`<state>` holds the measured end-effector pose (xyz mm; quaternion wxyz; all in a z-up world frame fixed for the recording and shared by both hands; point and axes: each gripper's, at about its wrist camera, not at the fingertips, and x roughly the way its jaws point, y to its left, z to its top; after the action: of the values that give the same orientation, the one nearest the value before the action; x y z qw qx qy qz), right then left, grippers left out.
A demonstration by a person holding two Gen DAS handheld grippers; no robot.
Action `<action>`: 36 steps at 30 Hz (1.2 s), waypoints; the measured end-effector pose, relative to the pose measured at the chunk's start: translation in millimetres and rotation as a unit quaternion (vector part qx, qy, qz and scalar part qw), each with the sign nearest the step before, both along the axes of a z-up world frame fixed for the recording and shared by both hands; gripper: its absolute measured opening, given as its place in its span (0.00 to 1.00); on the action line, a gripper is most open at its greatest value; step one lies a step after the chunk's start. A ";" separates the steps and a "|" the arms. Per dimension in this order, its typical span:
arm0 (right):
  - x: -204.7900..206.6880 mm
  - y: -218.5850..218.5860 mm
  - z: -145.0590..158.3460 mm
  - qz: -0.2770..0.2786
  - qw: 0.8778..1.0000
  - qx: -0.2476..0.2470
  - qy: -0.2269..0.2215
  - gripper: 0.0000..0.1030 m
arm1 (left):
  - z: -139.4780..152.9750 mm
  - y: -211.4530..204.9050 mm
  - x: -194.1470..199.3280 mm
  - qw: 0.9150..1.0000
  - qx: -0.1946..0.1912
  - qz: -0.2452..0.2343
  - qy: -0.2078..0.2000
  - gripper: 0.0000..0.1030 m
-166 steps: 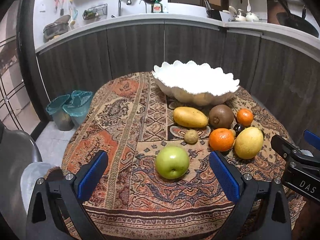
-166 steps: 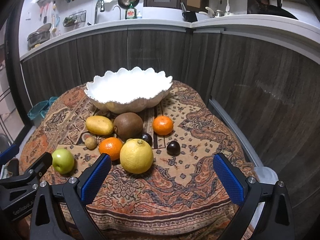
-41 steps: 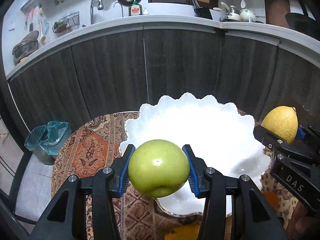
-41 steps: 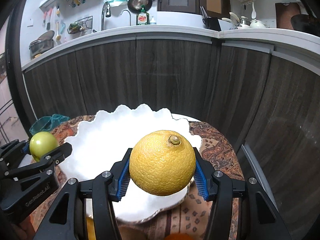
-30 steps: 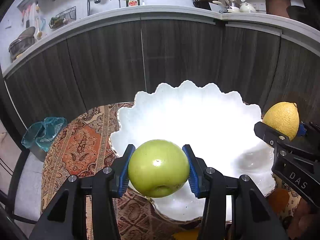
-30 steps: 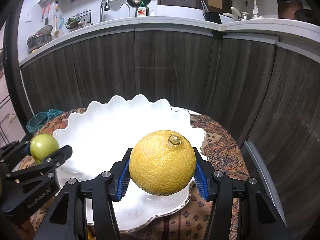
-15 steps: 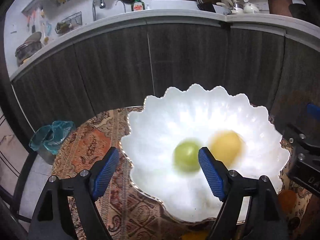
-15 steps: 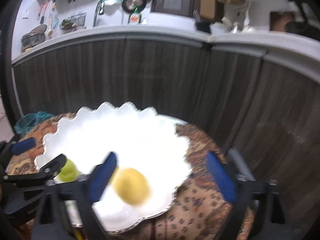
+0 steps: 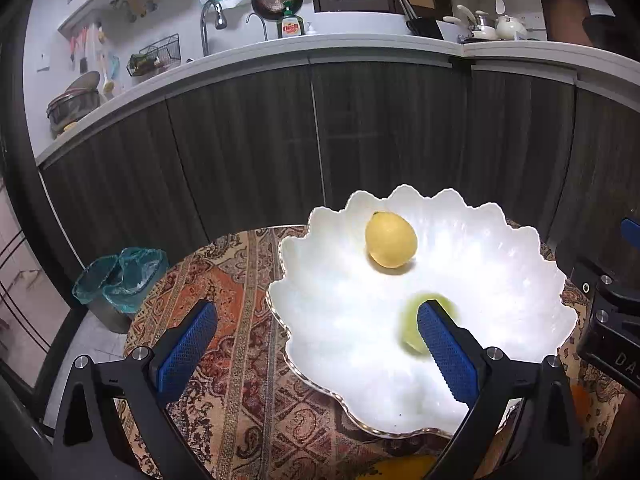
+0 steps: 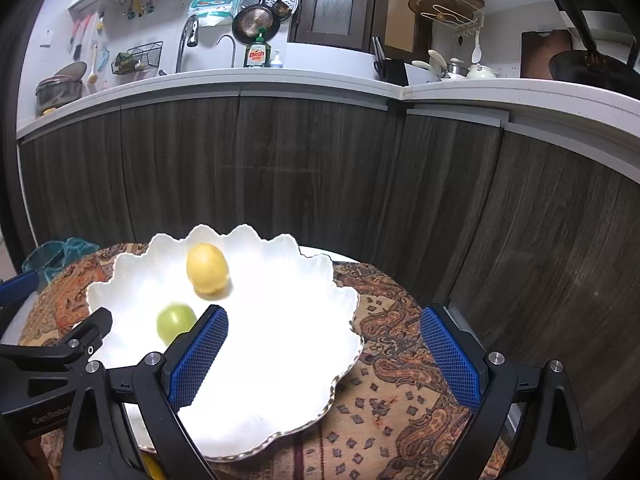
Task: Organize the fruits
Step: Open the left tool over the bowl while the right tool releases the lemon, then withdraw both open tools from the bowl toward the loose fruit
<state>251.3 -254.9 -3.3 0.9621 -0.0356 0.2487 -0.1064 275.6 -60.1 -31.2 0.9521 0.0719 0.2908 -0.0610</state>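
Left hand-held gripper (image 9: pixel 316 344) spread wide, empty, hovering over near-left rim of white scalloped bowl (image 9: pixel 320 320). Right hand-held gripper (image 10: pixel 324 354) also released, empty, over near-right side of bowl (image 10: pixel 304 360). Lemon (image 9: pixel 391 240) lying inside bowl toward far side, well ahead of both grippers; seen too in right wrist view (image 10: pixel 207 268). Green apple (image 9: pixel 414 320) inside bowl nearer, blurred, partly hidden behind left gripper's right blue pad; in right view apple (image 10: pixel 175 322) just beside right gripper's left pad. Bowl sitting on patterned cloth (image 9: pixel 224 280) over round desk. Readable: "dish" on green bottle (image 10: pixel 258 53) on far kitchen counter; "GenRobot" partly readable on left gripper body in right view; "DA" cut off on right gripper body in left view. Yellow and orange fruit at bottom edges cut off, unclear.
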 end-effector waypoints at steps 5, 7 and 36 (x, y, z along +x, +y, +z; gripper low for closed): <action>-1.7 1.2 3.1 0.001 1.000 -0.011 -0.002 0.95 | 1.1 -0.3 -1.2 1.000 0.004 -0.001 0.003 0.99; -3.1 0.9 5.5 0.001 1.000 -0.010 -0.004 0.95 | 4.4 -0.4 -4.3 1.000 0.005 0.000 0.002 0.99; -89.1 -17.8 57.4 -0.015 0.999 0.016 -0.043 0.95 | 66.1 -5.4 -94.8 0.999 -0.003 -0.004 -0.049 0.99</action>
<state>162.2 -272.7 54.1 0.9706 -0.0117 0.2092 -0.1184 180.8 -65.5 34.9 0.9651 0.0733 0.2434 -0.0623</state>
